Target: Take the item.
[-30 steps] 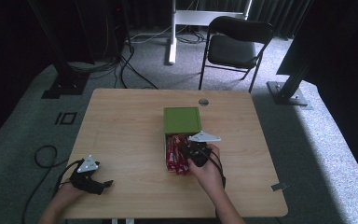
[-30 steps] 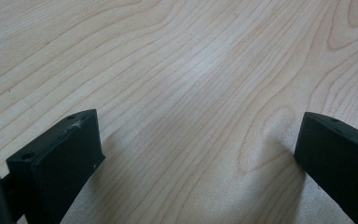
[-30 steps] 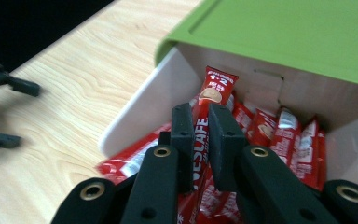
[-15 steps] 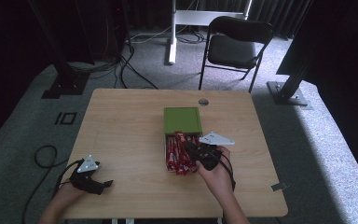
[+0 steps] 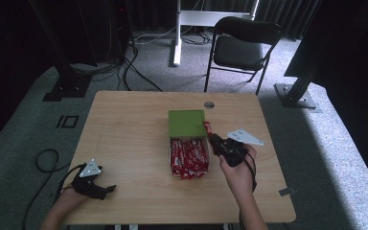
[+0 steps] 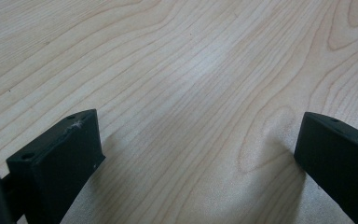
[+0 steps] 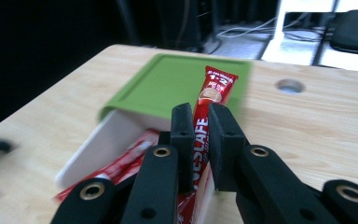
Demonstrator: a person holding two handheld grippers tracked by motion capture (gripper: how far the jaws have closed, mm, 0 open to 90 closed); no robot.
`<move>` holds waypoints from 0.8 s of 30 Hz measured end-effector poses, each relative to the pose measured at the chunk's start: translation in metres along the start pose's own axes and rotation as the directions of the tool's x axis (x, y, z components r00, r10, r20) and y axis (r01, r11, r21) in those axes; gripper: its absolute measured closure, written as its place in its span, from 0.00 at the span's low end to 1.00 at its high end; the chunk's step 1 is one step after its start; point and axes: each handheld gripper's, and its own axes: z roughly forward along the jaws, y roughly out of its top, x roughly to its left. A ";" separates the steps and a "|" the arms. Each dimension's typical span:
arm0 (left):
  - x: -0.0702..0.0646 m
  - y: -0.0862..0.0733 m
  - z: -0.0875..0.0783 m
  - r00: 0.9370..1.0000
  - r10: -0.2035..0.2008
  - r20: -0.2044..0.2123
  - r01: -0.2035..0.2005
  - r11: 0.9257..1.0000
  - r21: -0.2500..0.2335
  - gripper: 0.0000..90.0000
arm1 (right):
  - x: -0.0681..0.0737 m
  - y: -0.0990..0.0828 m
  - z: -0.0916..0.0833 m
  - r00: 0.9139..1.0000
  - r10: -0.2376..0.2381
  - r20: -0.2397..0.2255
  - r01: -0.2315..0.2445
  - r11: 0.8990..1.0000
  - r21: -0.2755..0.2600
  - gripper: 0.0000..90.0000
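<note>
The table (image 6: 205, 60) is pale wood with a smooth, matt grain. The red sachet (image 7: 208, 112) looks like glossy printed foil. The box lid (image 7: 168, 88) is matt green, its wall white. Both grippers' jaws look like matt black plastic, scuffed on one edge.

Sachet (image 7: 208, 116) in the right gripper (image 7: 200, 135): lower part hidden between the jaws; small print too blurred to read.
Box (image 7: 91, 144): near end cut off behind the gripper's arms; sachets inside (image 7: 126, 161) blurred.
Green lid (image 7: 168, 88): edges smeared by blur.
Left gripper (image 6: 196, 154): jaws cut off by the bottom and side edges.
Person's forearms (image 5: 247, 206): cut off at the bottom edge.
</note>
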 end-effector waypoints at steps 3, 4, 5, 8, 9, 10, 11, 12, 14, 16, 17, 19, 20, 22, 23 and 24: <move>0.000 0.000 0.000 1.000 0.001 -0.001 -0.001 1.000 -0.001 0.02 | -0.013 -0.002 0.002 0.999 0.017 0.046 -0.016 1.000 -0.005 0.91; 0.000 0.000 0.000 1.000 0.001 -0.001 -0.001 1.000 0.000 0.02 | -0.016 -0.003 0.004 0.998 0.013 0.067 -0.013 1.000 0.000 0.91; 0.000 0.000 0.000 1.000 0.000 -0.001 0.000 1.000 -0.001 0.02 | -0.020 -0.005 0.006 0.996 0.012 0.083 -0.012 1.000 0.002 0.91; 0.000 0.000 0.000 1.000 0.001 -0.001 -0.001 1.000 0.000 0.02 | -0.029 -0.011 0.014 0.992 0.030 0.119 -0.031 1.000 0.004 0.91; 0.000 0.000 0.000 1.000 0.000 -0.001 0.000 1.000 0.000 0.02 | -0.032 -0.013 0.017 0.991 0.046 0.124 -0.047 0.999 0.006 0.91; 0.000 0.000 0.000 1.000 0.001 -0.001 -0.001 1.000 0.000 0.02 | -0.035 -0.016 0.020 0.990 0.063 0.129 -0.065 0.998 0.010 0.91; 0.000 0.000 0.000 1.000 0.000 0.000 0.000 1.000 0.000 0.02 | -0.037 -0.019 0.023 0.989 0.066 0.135 -0.069 0.997 0.020 0.91; 0.000 0.000 0.000 1.000 0.000 0.000 0.000 1.000 0.000 0.02 | -0.040 -0.022 0.027 0.987 0.069 0.144 -0.073 0.997 0.021 0.91; 0.000 0.000 0.000 1.000 0.000 -0.001 0.000 1.000 0.000 0.02 | -0.044 -0.028 0.035 0.986 0.075 0.151 -0.083 0.995 0.046 0.91; 0.000 0.000 0.000 1.000 0.000 -0.001 0.000 1.000 0.000 0.02 | -0.047 -0.034 0.043 0.984 0.077 0.159 -0.086 0.995 0.055 0.91; 0.000 0.000 0.000 1.000 0.000 0.000 0.000 1.000 0.000 0.02 | -0.049 -0.037 0.047 0.984 0.079 0.161 -0.090 0.994 0.062 0.91; 0.000 0.000 0.000 1.000 0.001 0.000 -0.001 1.000 0.000 0.02 | -0.051 -0.044 0.055 0.982 0.079 0.171 -0.094 0.992 0.080 0.91; 0.000 0.000 0.000 1.000 0.000 -0.001 0.000 1.000 0.000 0.02 | -0.052 -0.047 0.059 0.981 0.091 0.172 -0.107 0.990 0.087 0.91; 0.000 0.000 0.000 1.000 0.000 -0.001 0.000 1.000 0.000 0.02 | -0.054 -0.053 0.065 0.978 0.108 0.179 -0.126 0.988 0.092 0.91; 0.000 0.000 0.000 1.000 0.001 0.000 -0.001 1.000 0.000 0.02 | -0.056 -0.056 0.069 0.977 0.113 0.180 -0.132 0.987 0.097 0.91; 0.000 0.000 0.000 1.000 0.000 -0.001 0.000 1.000 0.000 0.02 | -0.057 -0.059 0.072 0.976 0.118 0.182 -0.137 0.986 0.097 0.91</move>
